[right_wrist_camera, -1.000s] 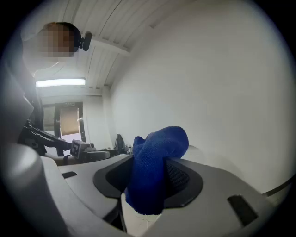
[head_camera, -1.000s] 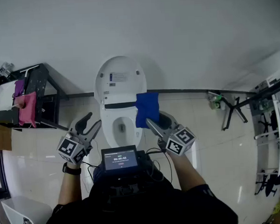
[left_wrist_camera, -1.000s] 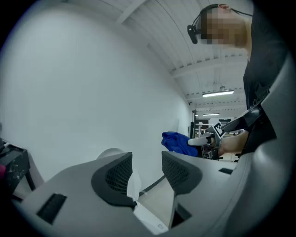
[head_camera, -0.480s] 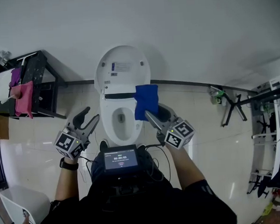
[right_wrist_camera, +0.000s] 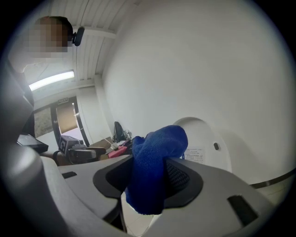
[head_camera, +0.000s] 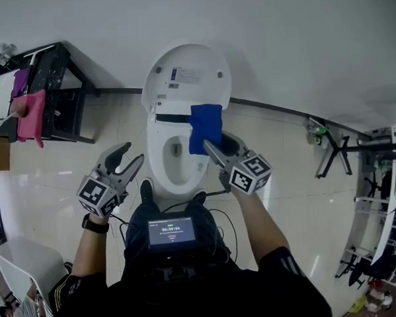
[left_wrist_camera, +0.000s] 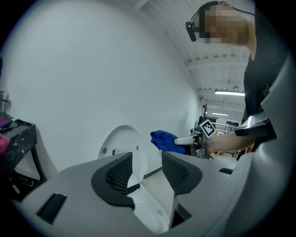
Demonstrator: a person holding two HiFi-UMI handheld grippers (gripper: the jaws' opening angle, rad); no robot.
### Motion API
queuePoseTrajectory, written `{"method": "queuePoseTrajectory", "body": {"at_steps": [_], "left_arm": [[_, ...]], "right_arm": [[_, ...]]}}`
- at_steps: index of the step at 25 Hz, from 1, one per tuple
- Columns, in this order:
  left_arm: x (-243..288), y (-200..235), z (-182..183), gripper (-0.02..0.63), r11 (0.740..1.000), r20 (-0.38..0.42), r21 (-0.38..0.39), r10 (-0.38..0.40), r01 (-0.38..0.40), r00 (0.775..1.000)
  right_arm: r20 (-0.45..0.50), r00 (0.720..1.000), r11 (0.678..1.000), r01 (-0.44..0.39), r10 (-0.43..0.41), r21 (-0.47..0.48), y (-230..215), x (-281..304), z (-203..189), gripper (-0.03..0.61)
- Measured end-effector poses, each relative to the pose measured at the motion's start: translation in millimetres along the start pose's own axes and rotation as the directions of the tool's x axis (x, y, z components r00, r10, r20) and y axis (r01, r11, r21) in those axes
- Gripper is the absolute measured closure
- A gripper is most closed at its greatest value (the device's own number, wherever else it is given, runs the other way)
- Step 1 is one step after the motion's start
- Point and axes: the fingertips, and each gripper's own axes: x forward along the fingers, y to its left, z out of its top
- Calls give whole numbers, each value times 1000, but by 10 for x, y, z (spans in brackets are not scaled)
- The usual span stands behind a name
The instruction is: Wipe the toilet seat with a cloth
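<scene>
A white toilet (head_camera: 160, 164) stands against the wall with its lid (head_camera: 188, 78) raised and the seat (head_camera: 155, 133) down around the bowl. My right gripper (head_camera: 214, 146) is shut on a folded blue cloth (head_camera: 203, 126), which hangs over the seat's right rear side. In the right gripper view the blue cloth (right_wrist_camera: 153, 162) bulges up between the jaws in front of the lid (right_wrist_camera: 203, 143). My left gripper (head_camera: 124, 159) is open and empty, left of the bowl above the floor. In the left gripper view the lid (left_wrist_camera: 119, 146) and the cloth (left_wrist_camera: 165, 140) show beyond the open jaws.
A black rack (head_camera: 52, 96) with a pink cloth (head_camera: 29, 115) stands left of the toilet. A dark tripod-like stand (head_camera: 336, 150) is on the floor to the right, with metal shelving (head_camera: 386, 204) beyond. The person's shoes (head_camera: 147, 190) are just before the bowl.
The view has shifted so the toilet lies closer and lower in frame. Both grippers kept their places by the bowl; the right one still holds the cloth.
</scene>
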Motion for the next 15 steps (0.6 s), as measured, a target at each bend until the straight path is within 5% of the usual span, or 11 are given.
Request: {"method": "queuePoseTrajectory", "body": {"at_steps": [15], "left_arm": [[244, 673, -1125, 413, 998, -182, -55, 11, -22, 983]], "right_arm": [[-334, 942, 997, -46, 20, -68, -649, 1359, -1872, 373]]}}
